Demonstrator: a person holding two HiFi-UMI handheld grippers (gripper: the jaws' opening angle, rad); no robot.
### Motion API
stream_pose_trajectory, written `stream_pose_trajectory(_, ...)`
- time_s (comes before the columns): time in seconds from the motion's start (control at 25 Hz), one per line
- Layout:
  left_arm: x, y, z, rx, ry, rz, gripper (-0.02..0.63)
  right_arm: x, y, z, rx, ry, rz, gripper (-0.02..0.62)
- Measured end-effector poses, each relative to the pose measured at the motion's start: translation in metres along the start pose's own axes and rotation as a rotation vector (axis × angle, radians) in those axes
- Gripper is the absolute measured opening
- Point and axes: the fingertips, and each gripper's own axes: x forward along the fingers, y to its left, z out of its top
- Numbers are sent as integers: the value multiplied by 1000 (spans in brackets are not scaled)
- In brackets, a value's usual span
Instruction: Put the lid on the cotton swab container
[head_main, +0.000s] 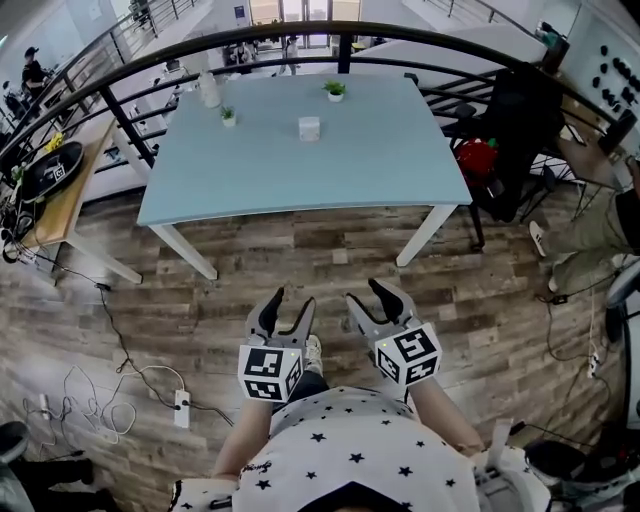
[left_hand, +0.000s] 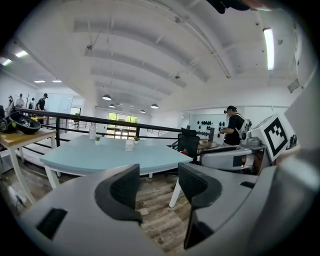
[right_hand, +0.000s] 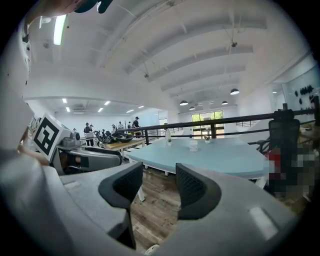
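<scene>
The cotton swab container (head_main: 309, 128) is a small white pot standing alone near the far middle of the light blue table (head_main: 350, 170). It is too small for me to tell a lid apart from it. It also shows far off in the left gripper view as a white pot (left_hand: 129, 145) and in the right gripper view as a white pot (right_hand: 193, 145). Both grippers hang over the wood floor close to the person's body, well short of the table. The left gripper (head_main: 290, 305) (left_hand: 159, 182) is open and empty. The right gripper (head_main: 368, 295) (right_hand: 159, 180) is also open with nothing between its pads.
Two small potted plants (head_main: 335, 90) (head_main: 228, 115) and a white bottle (head_main: 209, 90) stand at the table's far edge. A black railing (head_main: 340, 35) curves behind it. A black chair (head_main: 515, 120) is at the right, a wooden side table (head_main: 60, 205) at the left, and cables with a power strip (head_main: 181, 408) lie on the floor.
</scene>
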Motion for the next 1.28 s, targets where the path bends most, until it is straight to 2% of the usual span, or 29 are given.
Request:
stream_pose_trajectory(0.36,72,67,40,2,6,-27,219,95,-32,43,4,-4,-3,189)
stream_pose_trajectory(0.76,136,129,66,16,8,-39,219,181,-60,68,5,-4,1,189)
stream_pose_trajectory(1.28,182,182,78,5,22,-20,219,239,-84,81,-8,14,-17,189)
